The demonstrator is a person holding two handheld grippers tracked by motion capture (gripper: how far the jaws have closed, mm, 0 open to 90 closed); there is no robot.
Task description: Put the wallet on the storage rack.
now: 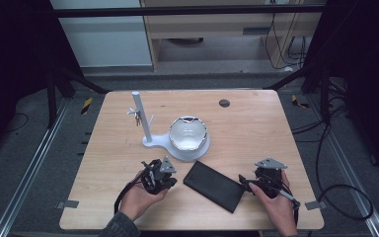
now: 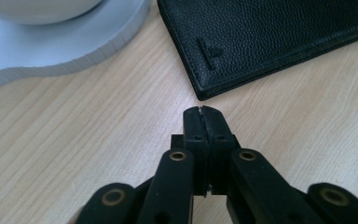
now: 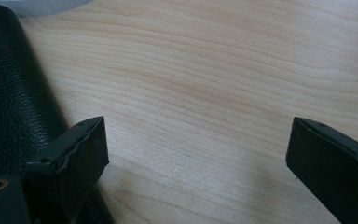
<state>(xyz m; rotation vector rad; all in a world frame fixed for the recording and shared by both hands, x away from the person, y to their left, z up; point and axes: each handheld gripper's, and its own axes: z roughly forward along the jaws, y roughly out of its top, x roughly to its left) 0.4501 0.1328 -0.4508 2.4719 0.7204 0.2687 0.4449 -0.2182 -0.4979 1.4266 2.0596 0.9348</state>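
We take the black wallet as landmark: it lies flat on the wooden table, near the front edge, between the two grippers. Its long axis runs on a diagonal in the high view, from upper left near the stand's base down to lower right toward the right gripper.

The left gripper sits just left of the wallet's upper-left corner, apart from it. The left gripper view gives us what the high view can't: jaws clenched tight together with nothing between them, tips just short of the wallet's corner, plus the grained leather and a small embossed mark. The same view catches the white stand base beyond the wallet.

The right gripper is at the wallet's lower-right end. In the right gripper view we see the jaws released and wide, bare wood between them, and the left jaw right alongside the wallet's rounded edge; contact we can't tell.

Only from above do we get the layout: the white bowl behind the wallet on the stand, and the post left of the bowl.
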